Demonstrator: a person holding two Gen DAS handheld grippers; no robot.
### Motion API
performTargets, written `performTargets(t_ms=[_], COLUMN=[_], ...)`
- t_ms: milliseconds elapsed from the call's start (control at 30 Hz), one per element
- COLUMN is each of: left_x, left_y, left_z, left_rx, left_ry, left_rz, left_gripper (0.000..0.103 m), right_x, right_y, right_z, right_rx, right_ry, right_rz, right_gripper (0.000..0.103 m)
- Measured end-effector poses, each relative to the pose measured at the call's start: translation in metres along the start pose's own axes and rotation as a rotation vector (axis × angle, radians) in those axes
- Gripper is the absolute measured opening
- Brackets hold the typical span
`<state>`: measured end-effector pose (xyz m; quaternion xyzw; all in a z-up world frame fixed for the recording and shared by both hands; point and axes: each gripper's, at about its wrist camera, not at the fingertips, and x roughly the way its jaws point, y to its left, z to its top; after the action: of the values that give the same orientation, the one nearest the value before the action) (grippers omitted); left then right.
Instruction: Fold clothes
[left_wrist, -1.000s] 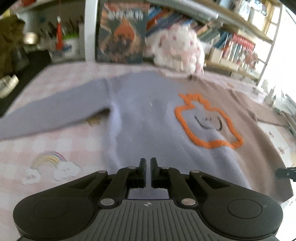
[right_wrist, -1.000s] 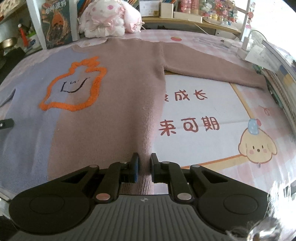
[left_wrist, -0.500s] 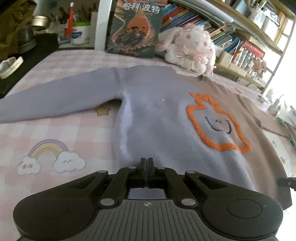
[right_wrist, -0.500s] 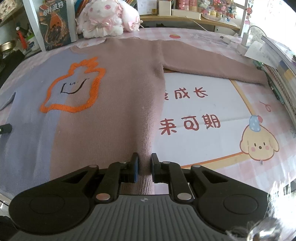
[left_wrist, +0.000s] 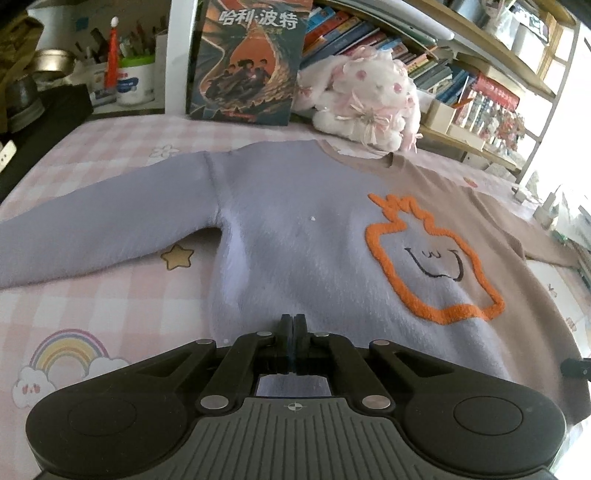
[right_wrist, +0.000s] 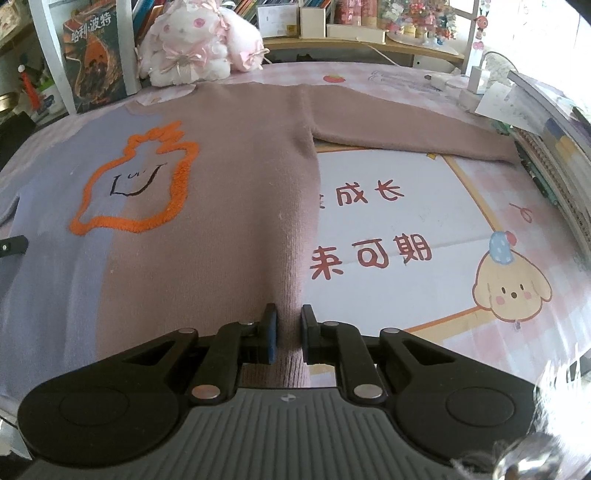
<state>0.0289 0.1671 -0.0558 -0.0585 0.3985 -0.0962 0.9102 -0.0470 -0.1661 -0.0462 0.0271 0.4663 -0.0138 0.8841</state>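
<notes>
**Two-tone sweater spread flat, tongs at both bottom corners**

Left wrist view: the sweater (left_wrist: 295, 236) lies face up and spread out on a pink checked cloth (left_wrist: 92, 295) printed with a rainbow and a star. Its lavender half fills the near side and 1 lavender sleeve (left_wrist: 103, 236) stretches out to the left. An orange outlined figure (left_wrist: 432, 266) with a small drawn face sits on the chest. The left tongs (left_wrist: 293, 341) are at the lavender hem with their tips pressed together; whether knit is caught between them cannot be told. Behind the collar stand a book (left_wrist: 247, 59) and a white-and-pink plush rabbit (left_wrist: 365, 96), with bookshelves beyond.

Right wrist view: the brown half of the sweater (right_wrist: 236, 206) lies alongside a printed mat (right_wrist: 406, 229) with red characters and a cartoon puppy. The brown sleeve (right_wrist: 406, 129) reaches out to the right. The right tongs (right_wrist: 287, 334) stand slightly parted, straddling the ribbed brown side edge at the hem, the knit between the fingers.
</notes>
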Motion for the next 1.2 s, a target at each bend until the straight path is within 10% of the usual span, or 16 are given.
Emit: performTargets(t_ms=[300,500,600,1200], left_x=[-0.059,-0.1,-0.117,-0.179], left_y=[-0.021,-0.053,-0.068,-0.1], left_z=[-0.017,-0.04,-0.051,-0.111], left_rx=[-0.053,-0.102,-0.081,-0.024], left_ry=[-0.088,-0.115,-0.151,-0.191], left_rz=[0.033,0.111,0.14,0.221], left_gripper=[0.011,0.071,0.078,0.088], right_x=[-0.023,-0.056,-0.073,-0.119], right_y=[-0.001,0.002,0.002,0.003], right_z=[-0.002,-0.011,-0.022,-0.096], right_rx=[-0.019,-0.055,-0.085,-0.123], right_ry=[-0.078,-0.16,-0.208,-0.244], right_rz=[0.036,0.036,0.038,0.074], right_gripper=[0.035,0.081,0.088,0.089])
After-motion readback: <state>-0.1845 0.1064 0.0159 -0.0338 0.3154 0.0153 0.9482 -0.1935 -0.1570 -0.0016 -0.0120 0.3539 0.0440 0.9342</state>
